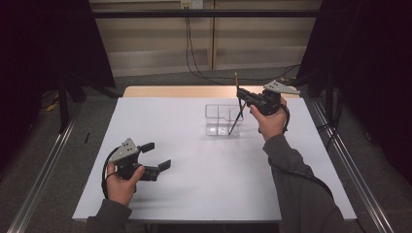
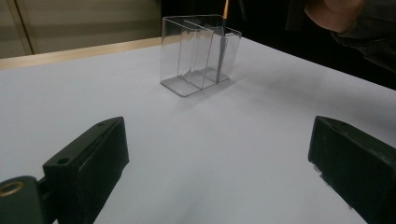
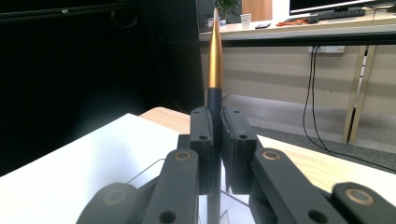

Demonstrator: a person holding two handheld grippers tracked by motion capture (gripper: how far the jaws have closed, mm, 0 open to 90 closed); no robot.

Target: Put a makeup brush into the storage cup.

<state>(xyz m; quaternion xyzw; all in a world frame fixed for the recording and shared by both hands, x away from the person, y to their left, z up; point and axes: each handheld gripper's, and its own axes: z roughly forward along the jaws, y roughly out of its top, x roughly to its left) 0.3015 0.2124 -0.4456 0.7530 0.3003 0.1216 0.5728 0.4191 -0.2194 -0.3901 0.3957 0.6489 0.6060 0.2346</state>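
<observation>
**Pen held over the clear holder**

The right tongs (image 1: 241, 94) are clamped tight on a dark pen (image 3: 214, 100) with a gold end pointing up. Its lower end dips, slightly tilted, into the right-hand compartment of the clear plastic holder (image 1: 217, 119) at the far side of the white worktop (image 1: 194, 160). The left tongs (image 1: 156, 155) hang spread wide and empty, well apart, near the front edge.
</observation>
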